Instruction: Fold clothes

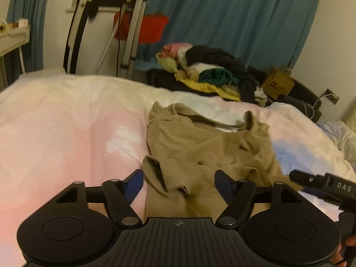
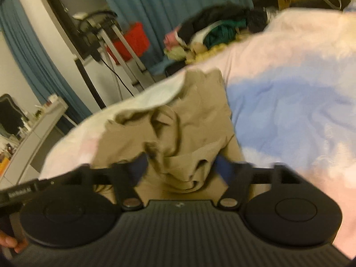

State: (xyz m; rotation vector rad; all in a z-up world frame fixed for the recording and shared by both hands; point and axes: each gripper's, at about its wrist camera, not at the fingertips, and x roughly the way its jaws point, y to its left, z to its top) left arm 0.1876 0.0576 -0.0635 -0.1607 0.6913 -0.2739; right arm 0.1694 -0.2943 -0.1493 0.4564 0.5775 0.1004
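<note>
A crumpled tan garment (image 1: 200, 146) lies on the bed, its open neckline toward the far side. My left gripper (image 1: 179, 178) is open just above the garment's near left part; a raised fold sits between the blue fingers (image 1: 135, 179), and the pads do not press on it. In the right wrist view the same tan garment (image 2: 178, 120) is bunched in folds. My right gripper (image 2: 181, 165) is open around a hump of the cloth without clamping it. That view is blurred.
The bed cover (image 1: 66, 122) is pink, white and pale blue. A pile of mixed clothes (image 1: 211, 71) lies at the bed's far edge, beside a cardboard box (image 1: 277, 82). Behind stand a metal frame (image 1: 131, 33), a red item (image 1: 151, 29) and teal curtains (image 1: 233, 17).
</note>
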